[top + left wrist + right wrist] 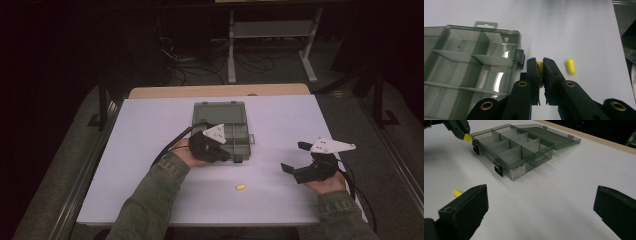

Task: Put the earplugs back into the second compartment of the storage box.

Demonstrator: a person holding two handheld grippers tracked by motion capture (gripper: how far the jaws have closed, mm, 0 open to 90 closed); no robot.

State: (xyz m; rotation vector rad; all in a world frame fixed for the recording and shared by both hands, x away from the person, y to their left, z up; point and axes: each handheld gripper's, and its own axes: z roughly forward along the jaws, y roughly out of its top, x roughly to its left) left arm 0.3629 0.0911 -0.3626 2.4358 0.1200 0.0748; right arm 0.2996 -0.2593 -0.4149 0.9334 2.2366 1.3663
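Note:
A small yellow plug [539,65] is pinched between the pads of my left gripper [542,62], which is shut on it just off the front right corner of the grey clear compartment box [474,62]. In the high view the left gripper [227,156] hovers at the near edge of the box [220,107], whose lid lies open behind it. A second yellow plug [240,187] lies loose on the white table; it also shows as the plug [570,66] beyond the jaws. My right gripper [294,156] stands open, holding nothing, to the right.
In the right gripper view the box [519,147] has several bare compartments, the held plug [467,137] is at its far left corner, and the loose plug [457,193] lies near my left jaw. The white table sheet [150,130] ends at a wooden edge [220,91].

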